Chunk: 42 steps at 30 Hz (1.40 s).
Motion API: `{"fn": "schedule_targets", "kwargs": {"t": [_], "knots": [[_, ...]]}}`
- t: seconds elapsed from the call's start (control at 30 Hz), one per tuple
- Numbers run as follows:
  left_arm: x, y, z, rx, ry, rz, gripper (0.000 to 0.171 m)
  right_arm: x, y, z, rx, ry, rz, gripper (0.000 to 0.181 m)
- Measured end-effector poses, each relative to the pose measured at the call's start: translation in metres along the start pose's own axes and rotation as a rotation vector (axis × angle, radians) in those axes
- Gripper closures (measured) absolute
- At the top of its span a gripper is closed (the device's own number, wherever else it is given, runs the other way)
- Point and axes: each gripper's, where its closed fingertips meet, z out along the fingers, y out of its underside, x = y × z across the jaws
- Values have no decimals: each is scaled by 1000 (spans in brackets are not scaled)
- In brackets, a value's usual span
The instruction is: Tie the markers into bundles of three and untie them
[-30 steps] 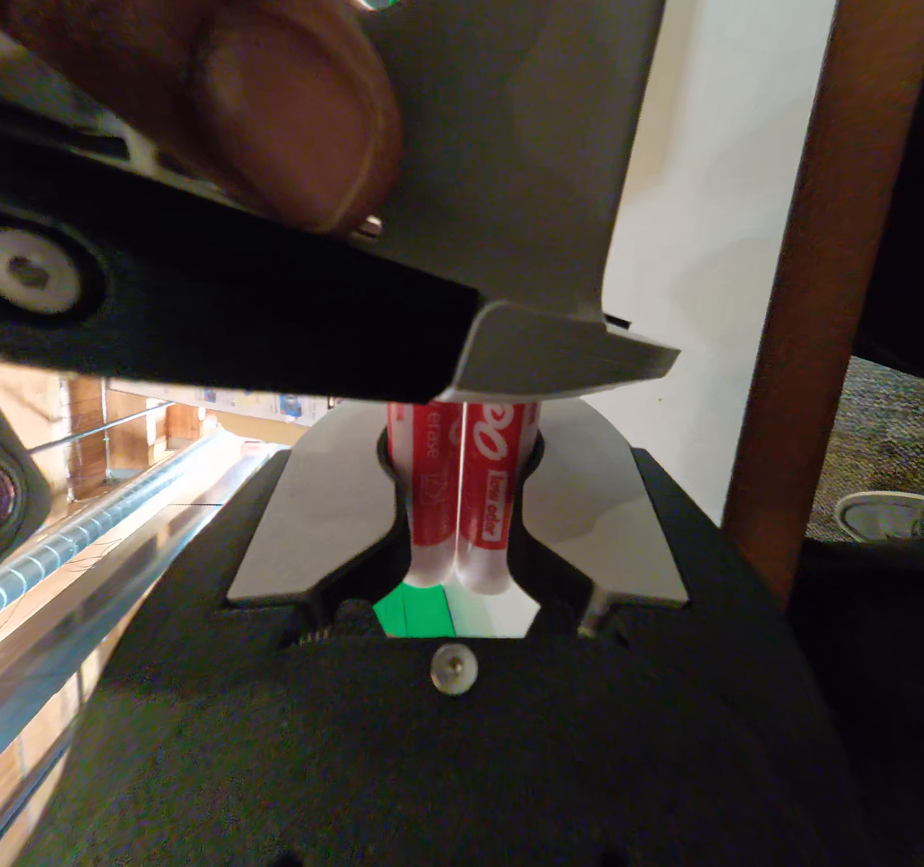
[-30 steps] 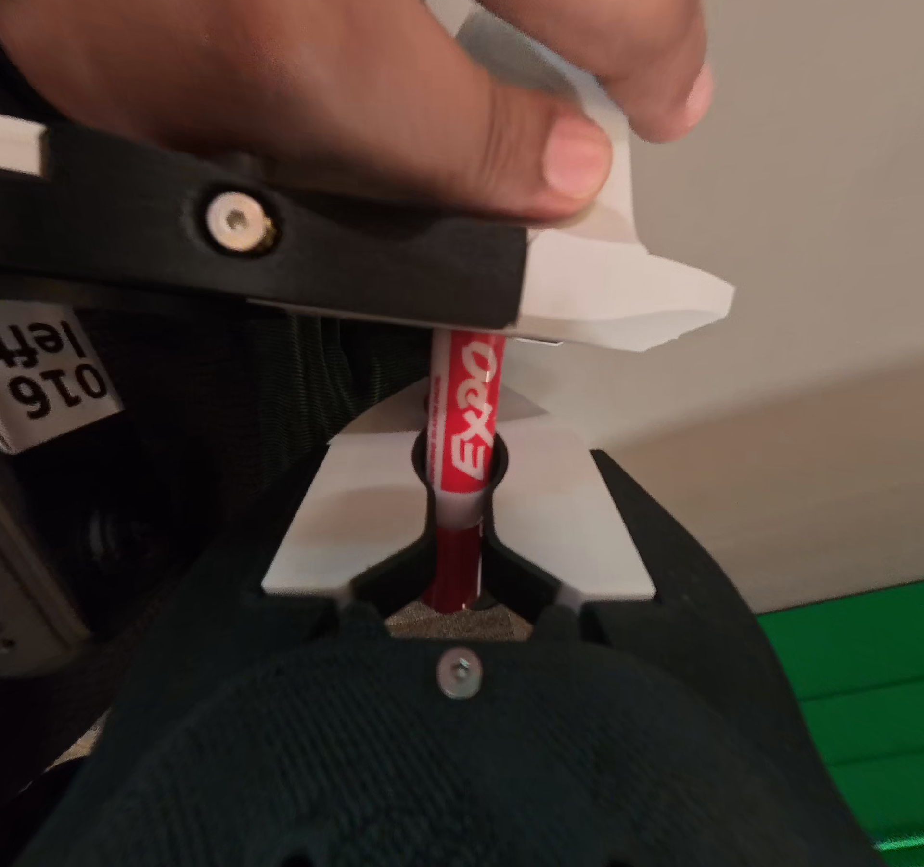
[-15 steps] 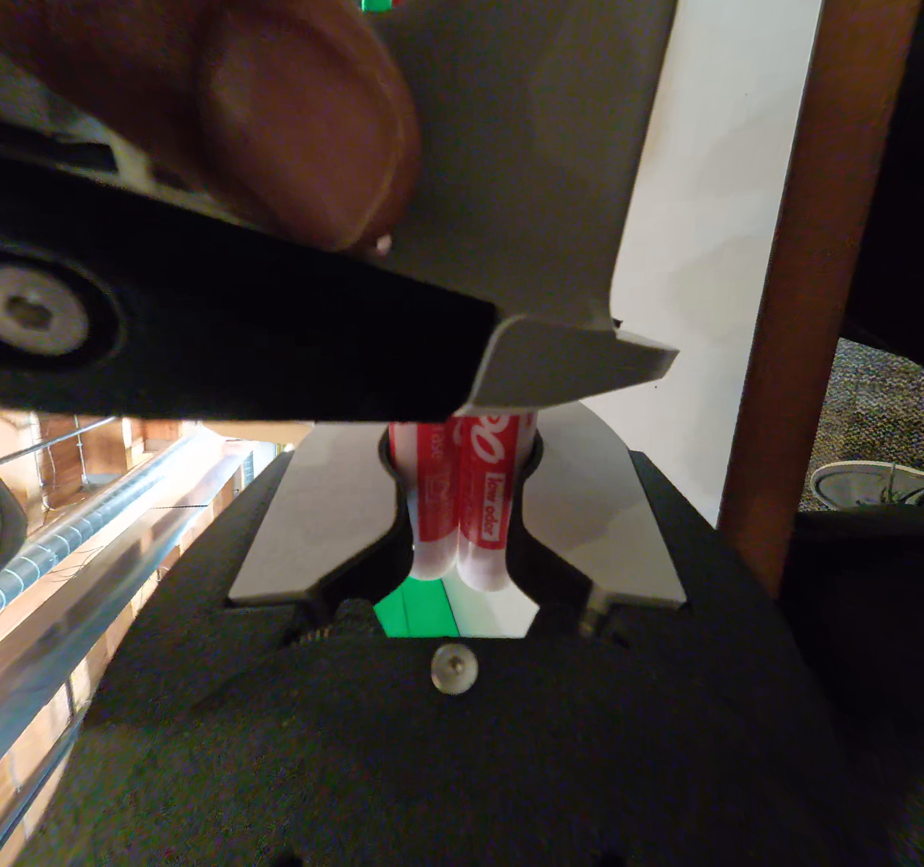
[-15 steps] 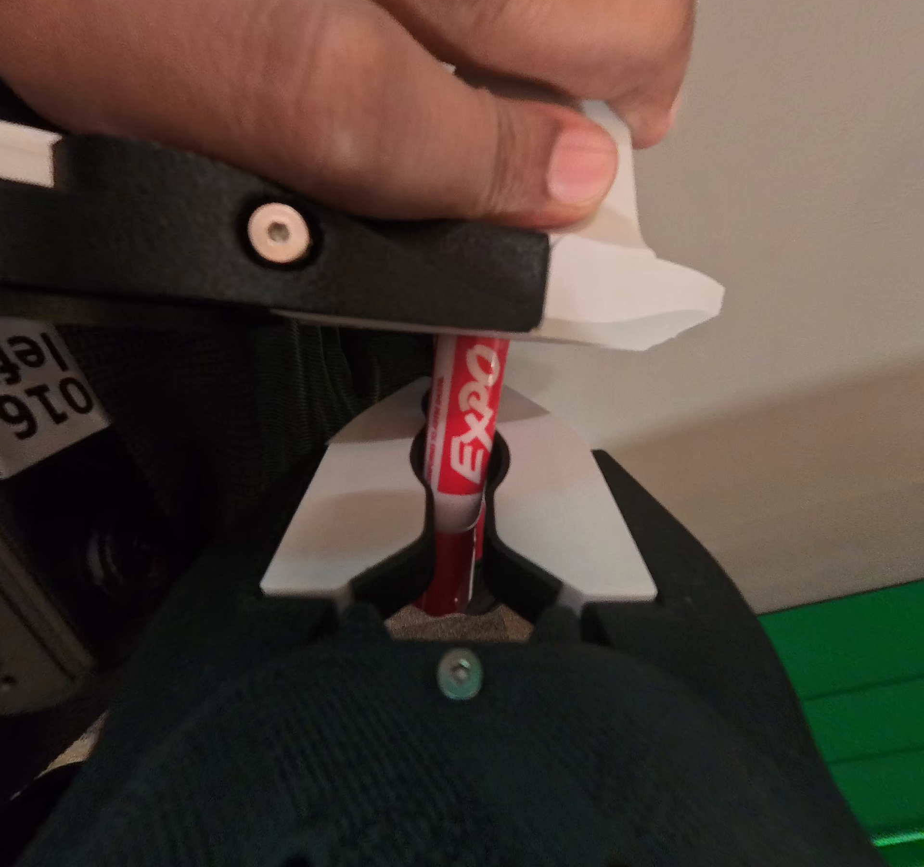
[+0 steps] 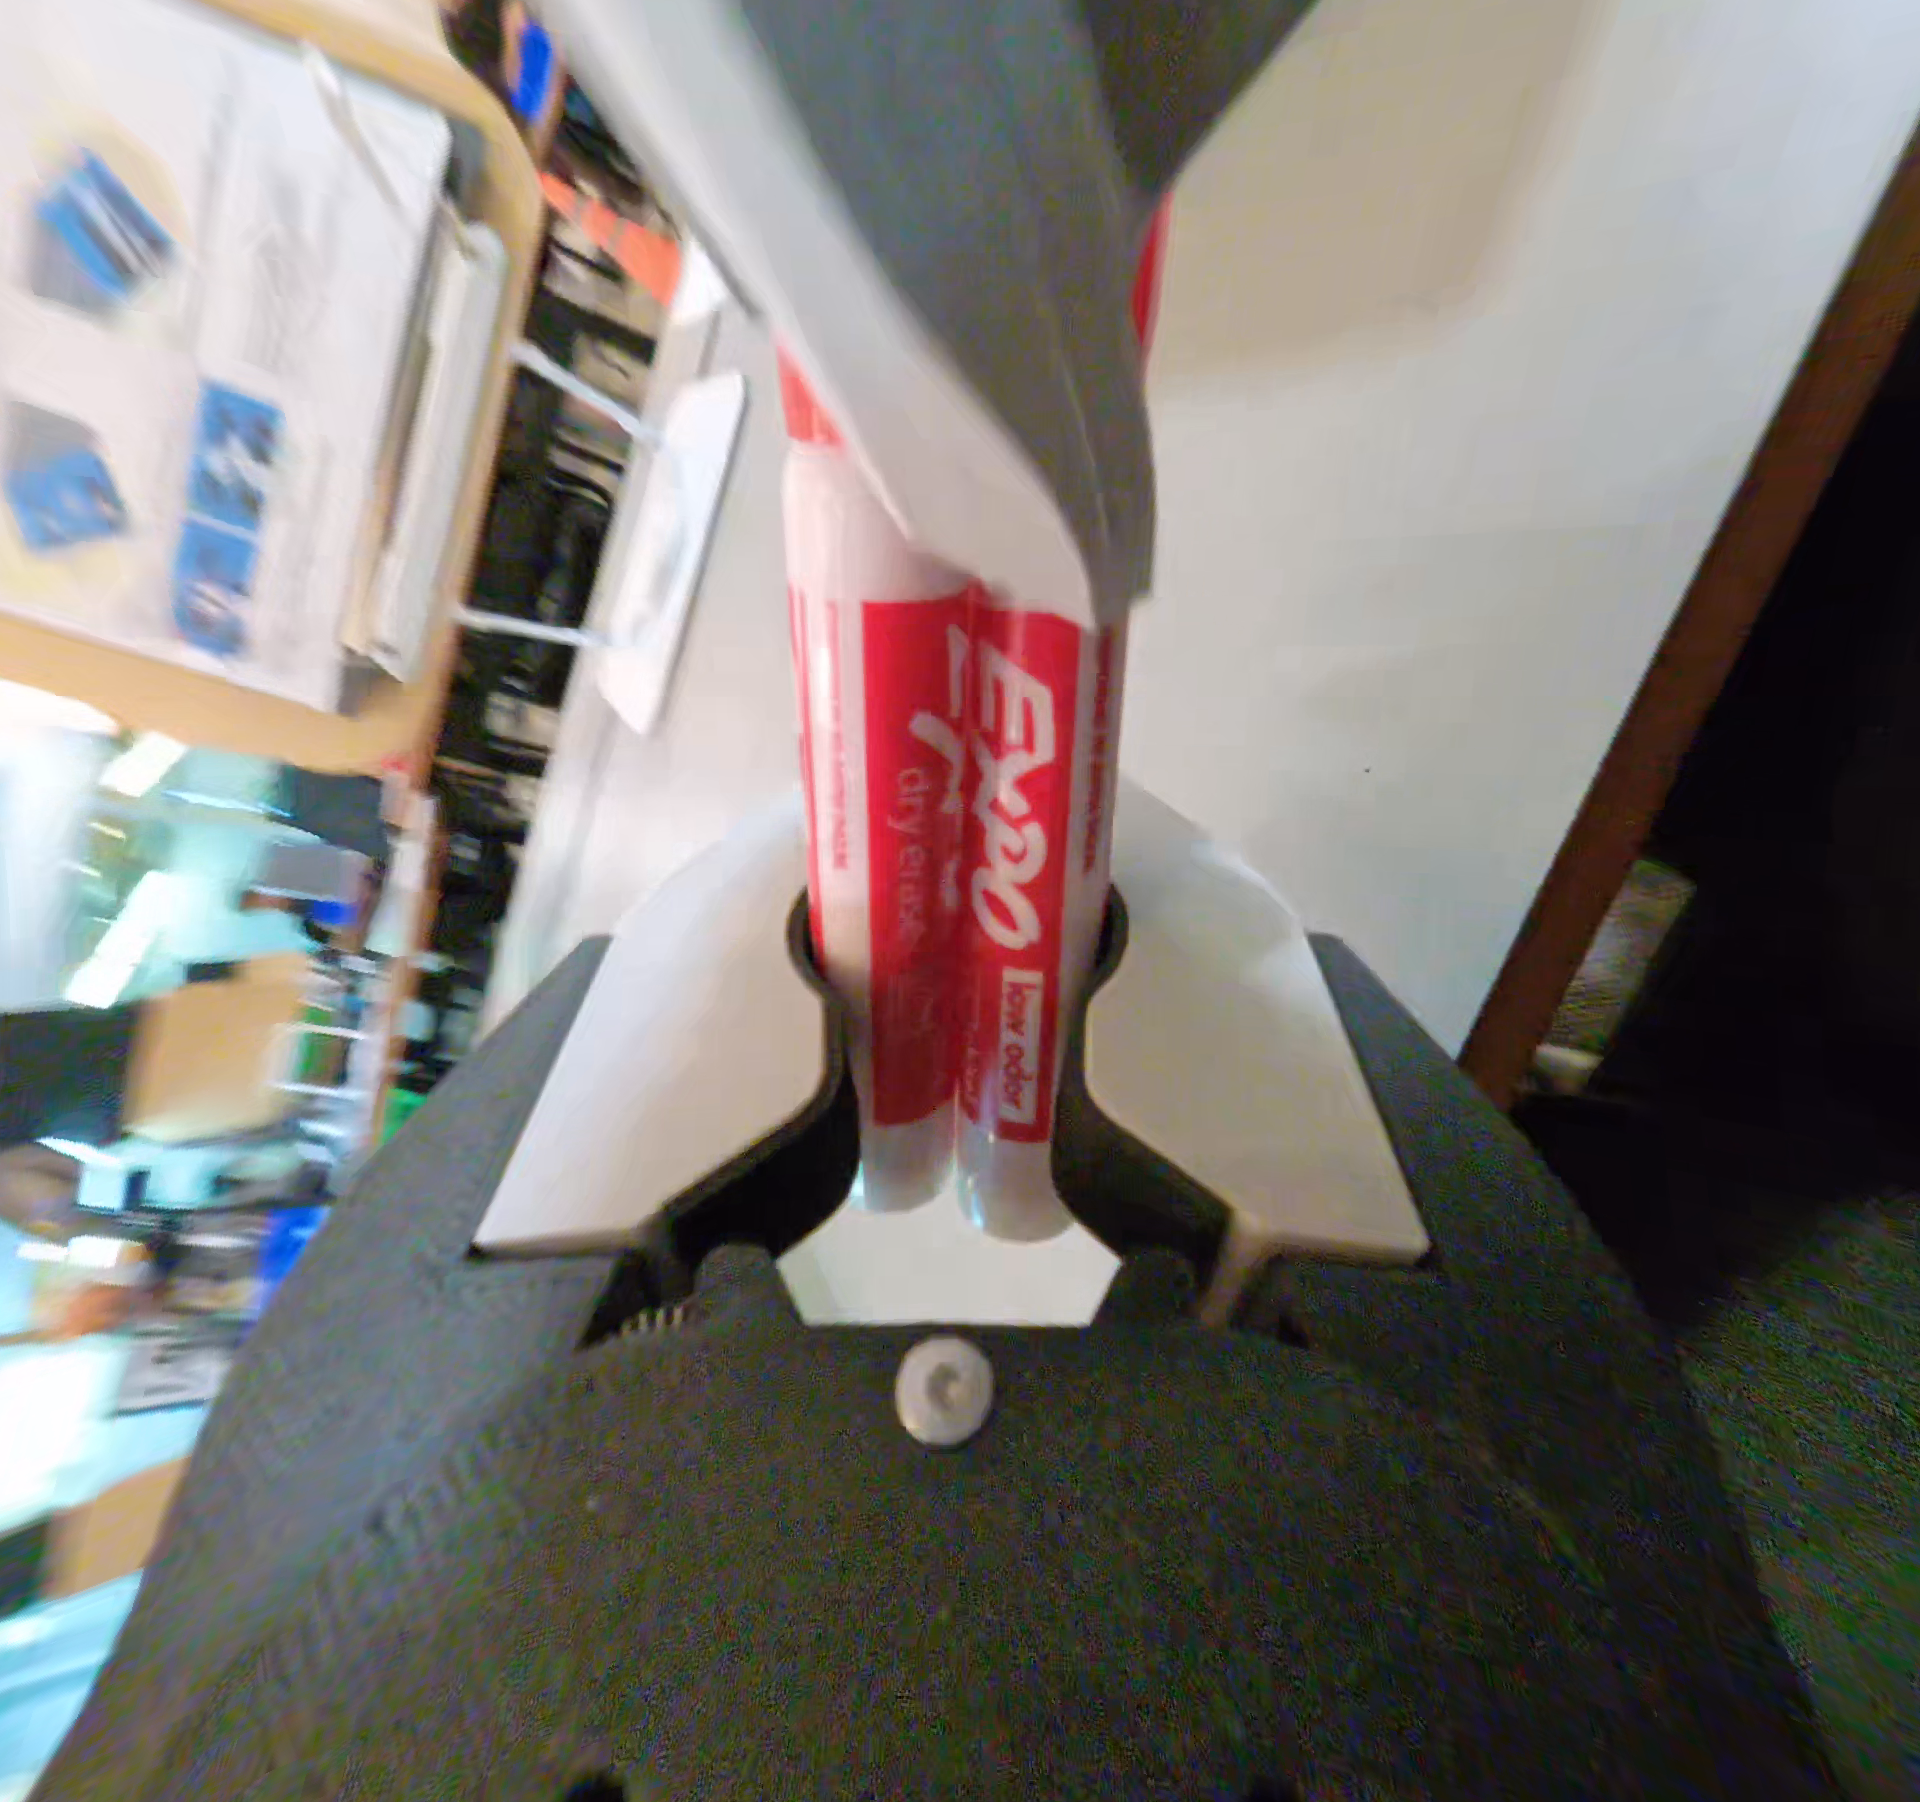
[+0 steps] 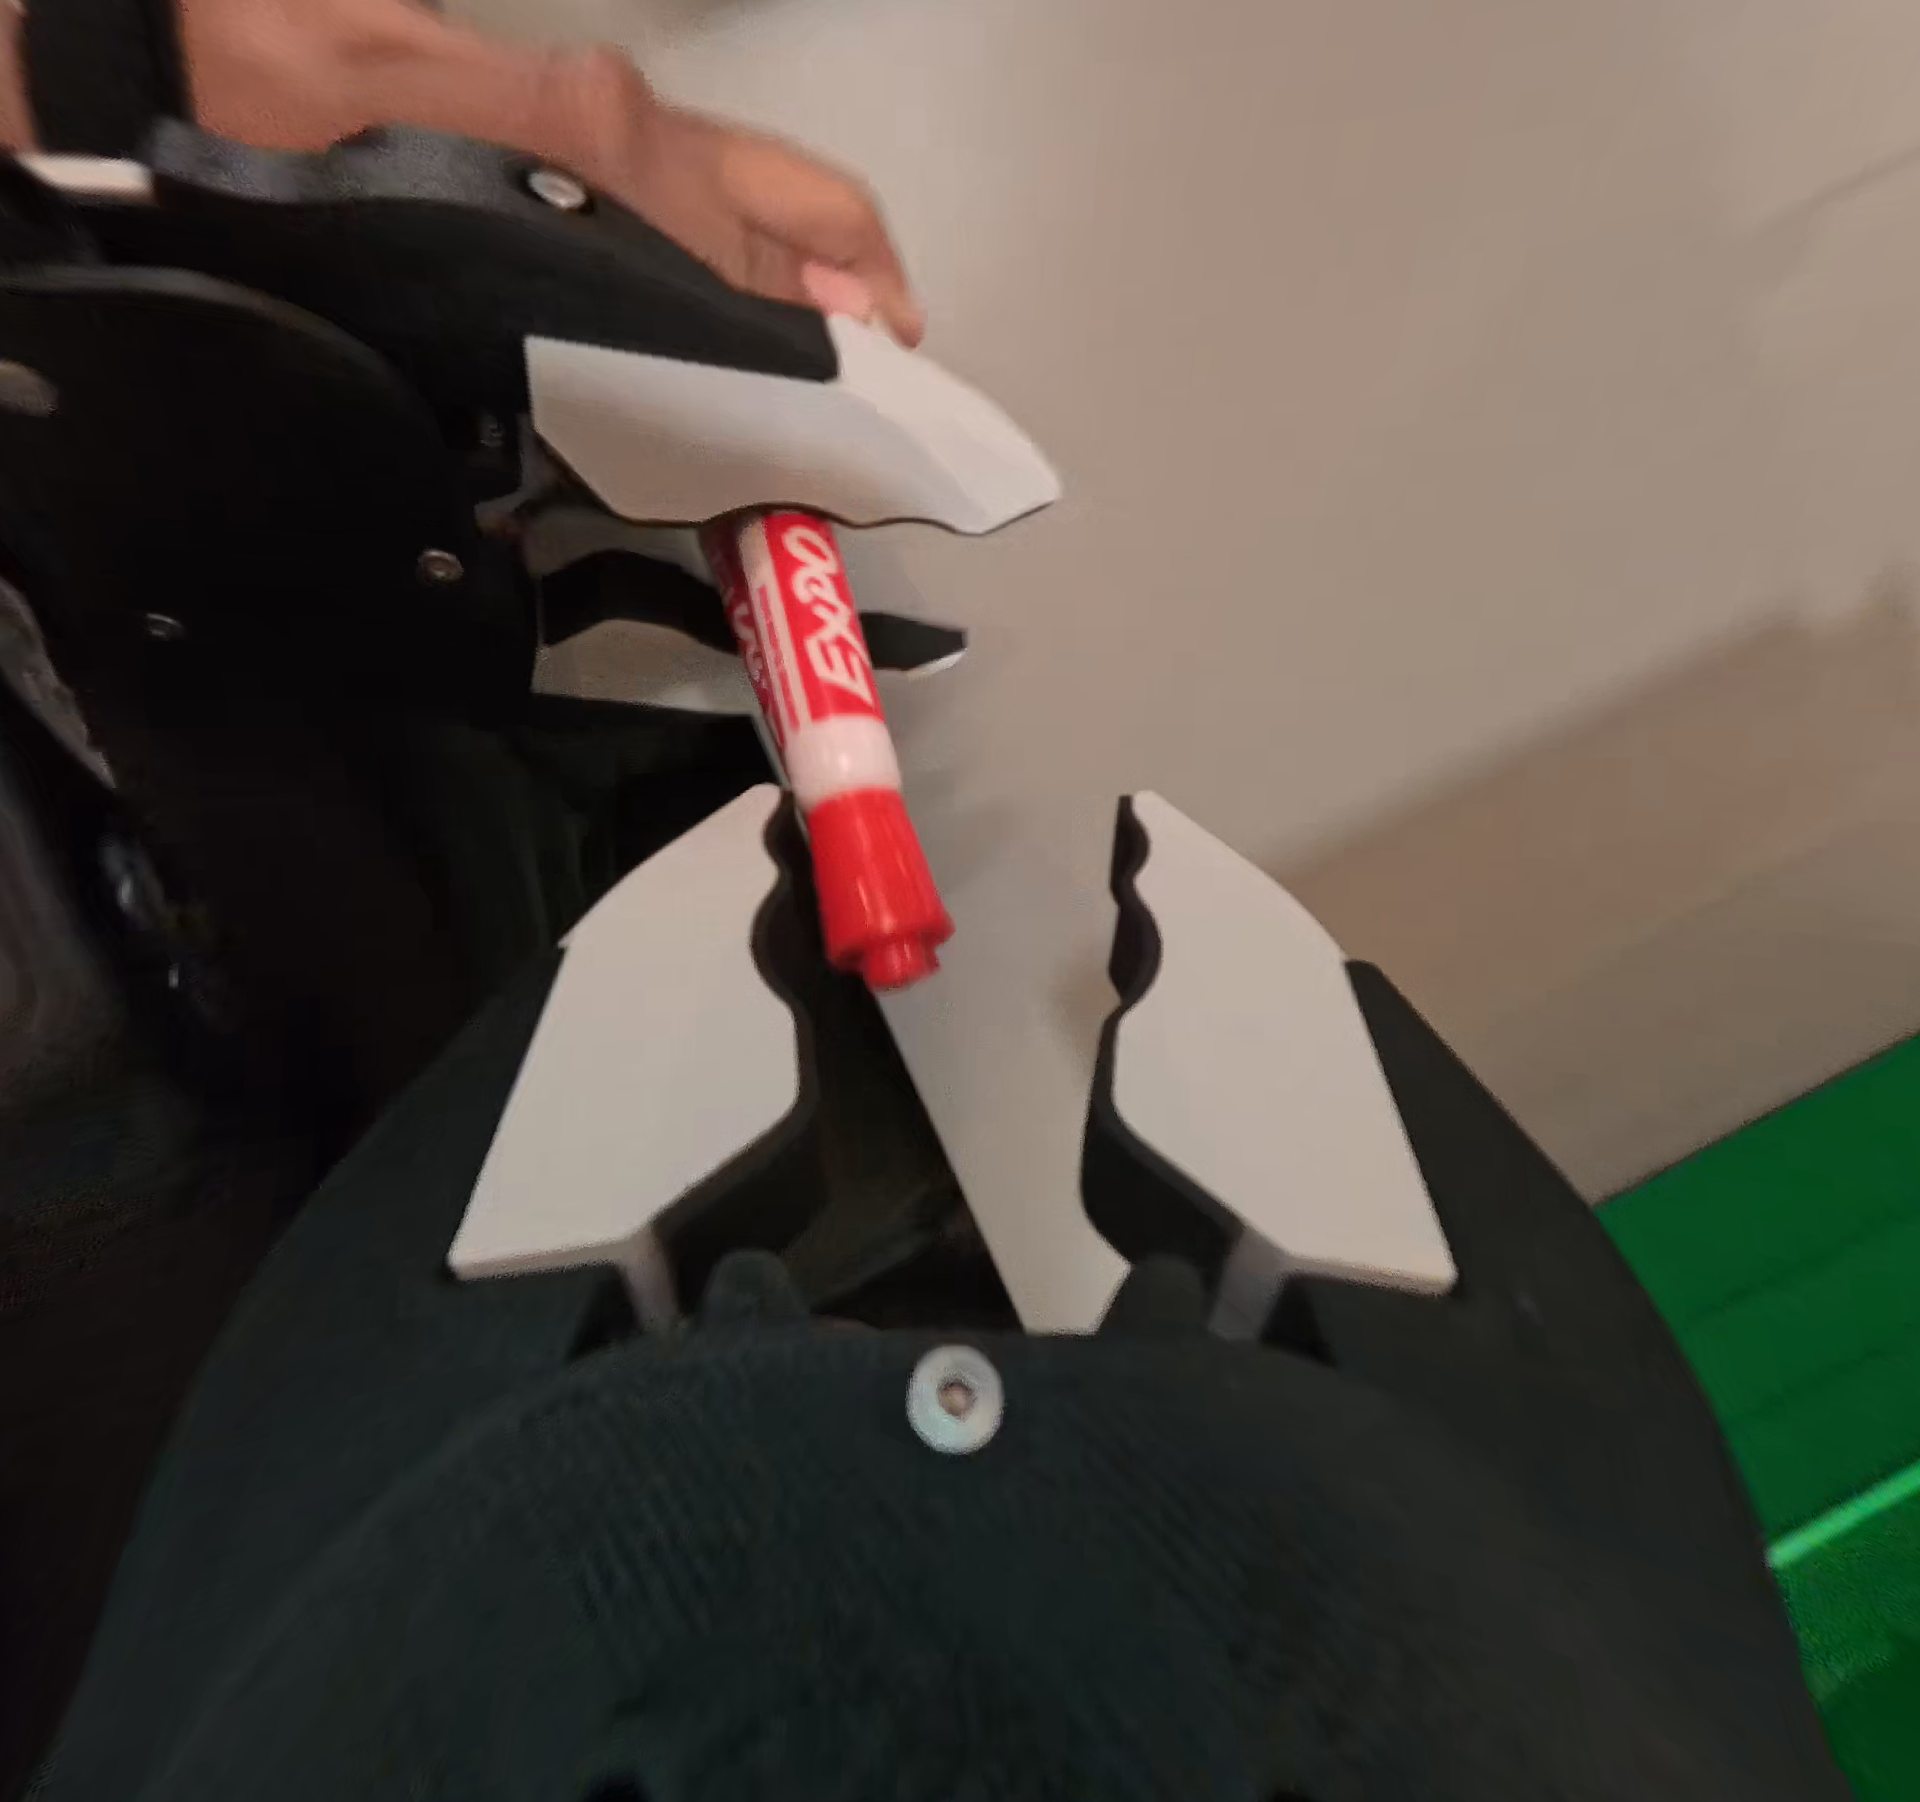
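Since both views show one red-and-white cylindrical plastic dry-erase marker (image 6: 805, 651), it serves as landmark:
Left gripper (image 5: 956, 931): fingers pinch marker barrel (image 5: 956, 921), probably steadying it.
Right gripper (image 6: 945, 900): fingers spread, empty; red cap end (image 6: 878, 885) between them, nearer left finger; contact unclear.

Pale wall (image 6: 1403, 298) — green floor (image 6: 1766, 1337)

Both grippers (image 5: 956, 931) (image 6: 951, 911) have black textured bodies, pale grey notched fingers (image 6: 644, 1056) and one silver screw (image 6: 954, 1397).
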Motion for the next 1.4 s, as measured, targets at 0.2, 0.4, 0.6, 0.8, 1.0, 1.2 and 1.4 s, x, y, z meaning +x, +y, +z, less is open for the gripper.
{"fn": "schedule_targets", "kwargs": {"t": [0.2, 0.4, 0.6, 0.8, 1.0, 1.2, 1.4], "knots": [[-3, 38, 2, -106, 289, -392, 126, 41, -37, -40, 344, 70, 143, 129], [0, 42, -5, -106, 471, -597, 126, 51, -40, -33, 400, 103, 125, 132], [-2, 39, -14, -73, 479, -654, 126, 65, -63, -45, 595, 315, -33, 159], [-10, 60, -38, -66, 419, -810, 127, 56, -97, -28, 695, 129, -12, 145], [-11, 96, -74, -104, 327, -987, 127, 25, -162, 6, 686, -147, -9, 130], [-10, 128, -103, -142, 240, -1110, 127, -22, -291, 42, 656, -246, -384, 129], [2, 142, -111, -168, 270, -1199, 127, -45, -364, 199, 196, -181, -1004, 134]]}}
